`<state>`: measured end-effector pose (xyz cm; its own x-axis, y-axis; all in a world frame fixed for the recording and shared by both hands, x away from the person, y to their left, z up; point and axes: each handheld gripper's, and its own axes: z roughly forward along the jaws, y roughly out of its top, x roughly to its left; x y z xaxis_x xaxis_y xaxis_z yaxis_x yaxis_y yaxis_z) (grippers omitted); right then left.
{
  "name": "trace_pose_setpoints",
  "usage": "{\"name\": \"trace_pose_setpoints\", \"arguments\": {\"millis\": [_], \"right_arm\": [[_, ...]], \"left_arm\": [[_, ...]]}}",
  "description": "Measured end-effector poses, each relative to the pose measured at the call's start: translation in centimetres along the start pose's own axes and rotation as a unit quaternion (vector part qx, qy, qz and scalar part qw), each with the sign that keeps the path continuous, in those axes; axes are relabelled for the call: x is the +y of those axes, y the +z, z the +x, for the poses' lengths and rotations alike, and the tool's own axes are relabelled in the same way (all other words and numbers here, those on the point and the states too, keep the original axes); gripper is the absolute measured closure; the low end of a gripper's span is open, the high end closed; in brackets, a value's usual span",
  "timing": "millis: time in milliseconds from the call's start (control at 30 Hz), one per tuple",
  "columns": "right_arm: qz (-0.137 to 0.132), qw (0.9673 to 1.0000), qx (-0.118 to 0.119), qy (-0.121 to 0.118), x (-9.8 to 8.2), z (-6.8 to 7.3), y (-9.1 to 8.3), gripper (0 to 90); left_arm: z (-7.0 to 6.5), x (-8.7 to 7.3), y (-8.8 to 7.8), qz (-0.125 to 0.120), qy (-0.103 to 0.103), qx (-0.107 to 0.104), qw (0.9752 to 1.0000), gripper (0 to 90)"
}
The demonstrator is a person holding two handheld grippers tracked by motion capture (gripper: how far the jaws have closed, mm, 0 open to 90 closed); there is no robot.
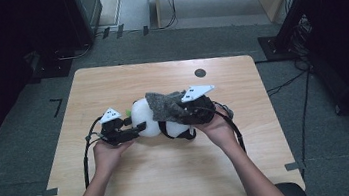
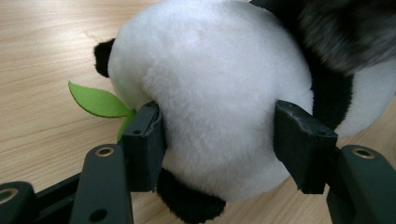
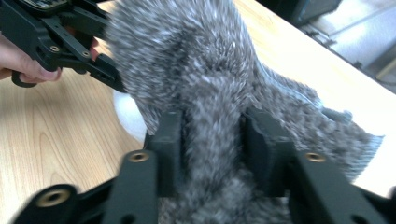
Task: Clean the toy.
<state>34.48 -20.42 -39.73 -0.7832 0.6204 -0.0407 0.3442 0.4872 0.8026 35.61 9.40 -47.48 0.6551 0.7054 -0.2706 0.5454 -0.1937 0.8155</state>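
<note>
A: How many things lie on the tabletop (image 1: 122,185)?

B: Two: one plush panda (image 2: 210,93) and one grey furry cloth (image 3: 196,60) draped over it, near the middle of the wood.

A: And the grippers?

B: Two. The left gripper (image 2: 217,135) has its fingers (image 2: 144,144) clenched on the panda's white round part, one pad pressing each side. One green felt leaf (image 2: 98,100) sticks out just beside the left pad.

A: The right one?

B: The right gripper (image 3: 212,140) has a fold of the grey cloth between its fingers (image 3: 170,140); the picture is blurred, so I cannot tell whether the pads press it.
</note>
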Motion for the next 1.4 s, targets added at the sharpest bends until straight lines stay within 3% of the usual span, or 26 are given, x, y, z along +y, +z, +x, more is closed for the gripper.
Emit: {"name": "trace_pose_setpoints", "arguments": {"millis": [100, 267, 367, 467, 567, 633, 700, 933, 1133, 1400], "right_arm": [[-0.011, 0.9998, 0.000, -0.014, 0.1, 0.2, 0.6, 45.3], [-0.021, 0.9989, -0.025, -0.034, -0.1, 0.4, 1.9, 40.3], [-0.028, 0.9973, -0.049, -0.048, -0.4, 0.6, 2.5, 52.3], [-0.035, 0.9967, -0.053, -0.049, -0.5, 0.9, 2.3, 70.2], [-0.037, 0.9974, -0.043, -0.045, -0.1, 1.4, 1.7, 74.7], [-0.038, 0.9983, -0.019, -0.041, 0.2, 2.0, 1.3, 74.9], [-0.027, 0.9988, 0.002, -0.042, 0.3, 2.9, 1.2, 74.9], [0.007, 0.9982, 0.044, -0.042, -0.6, 5.3, 2.0, 74.8], [0.036, 0.9973, 0.055, -0.033, -2.1, 5.9, 3.2, 75.5], [0.067, 0.9949, 0.060, -0.047, -2.7, 7.0, 5.2, 75.8]], "left_arm": [[0.0, 0.0, 0.0, 0.000, 0.000, 0.000, 1.0000, 38.2], [0.0, 0.0, 0.0, -0.002, -0.002, -0.001, 1.0000, 38.5], [0.0, 0.0, 0.0, -0.002, -0.003, -0.001, 1.0000, 38.7], [0.0, 0.0, 0.0, -0.001, -0.001, 0.000, 1.0000, 39.2], [0.0, 0.0, 0.0, 0.000, 0.001, 0.000, 1.0000, 39.7], [0.0, 0.0, 0.0, -0.001, -0.002, -0.001, 1.0000, 39.7], [0.0, 0.0, 0.0, -0.001, -0.002, 0.000, 1.0000, 39.7], [0.1, 0.0, 0.0, 0.000, -0.002, -0.001, 1.0000, 39.8], [0.1, 0.0, 0.0, 0.002, -0.003, -0.001, 1.0000, 40.0], [0.1, 0.0, 0.0, 0.001, -0.007, -0.001, 1.0000, 40.2]]}}
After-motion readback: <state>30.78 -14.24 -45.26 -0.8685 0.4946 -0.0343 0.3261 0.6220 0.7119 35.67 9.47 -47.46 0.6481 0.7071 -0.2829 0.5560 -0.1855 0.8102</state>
